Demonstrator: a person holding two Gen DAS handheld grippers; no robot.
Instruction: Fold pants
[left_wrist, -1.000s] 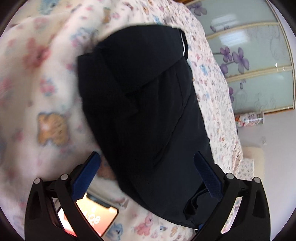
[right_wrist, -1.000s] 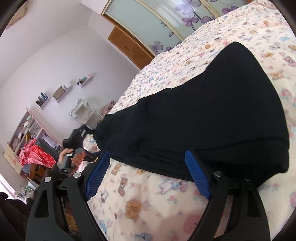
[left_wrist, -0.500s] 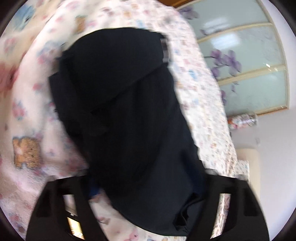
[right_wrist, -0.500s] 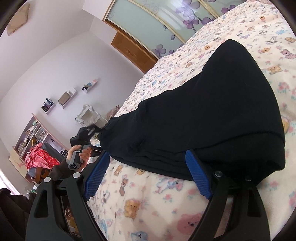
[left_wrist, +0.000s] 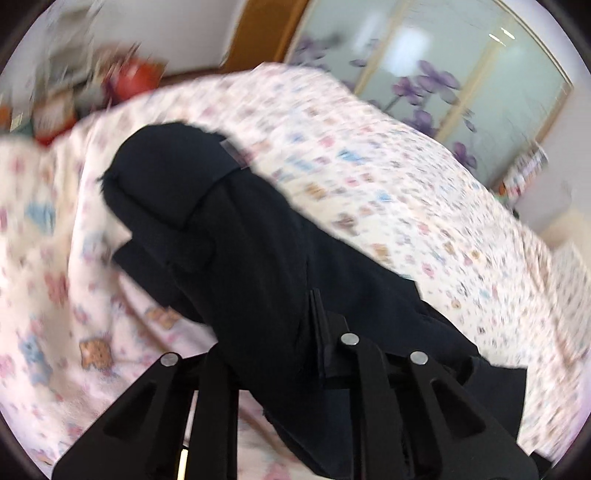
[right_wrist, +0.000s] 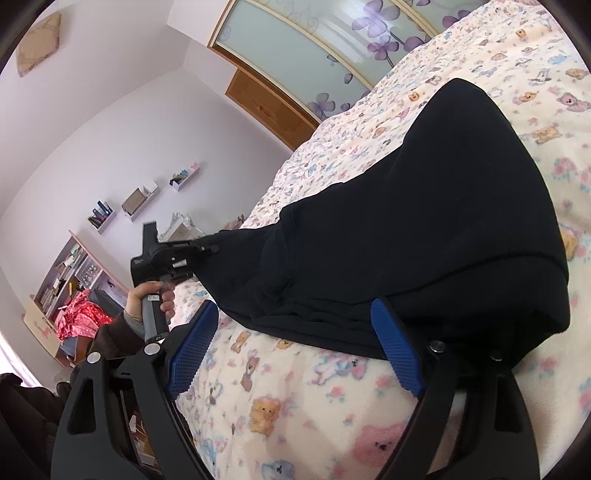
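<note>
Black pants (right_wrist: 424, 236) lie on bed (right_wrist: 295, 406), one end lifted. Left claw (right_wrist: 212, 249), at 9 o'clock of pants, just closed onto that end, gripping cloth. Right claw (right_wrist: 295, 350) wide open, pads clear of near edge.

A bed covered with a cream fleece blanket printed with small pastel teddy bears (right_wrist: 369, 413) fills the foreground. Behind it runs a sliding wardrobe of frosted pale-green glass panels with purple flower motifs (right_wrist: 295, 48), beside a brown wooden door (right_wrist: 269, 107). The walls are pale lilac (right_wrist: 110, 122), bearing three small white box shelves (right_wrist: 142, 197). A tall open wooden bookcase (right_wrist: 62, 273) stands at the left, with red patterned cloth (right_wrist: 79, 317) beneath. Daylight is bright and even.
</note>
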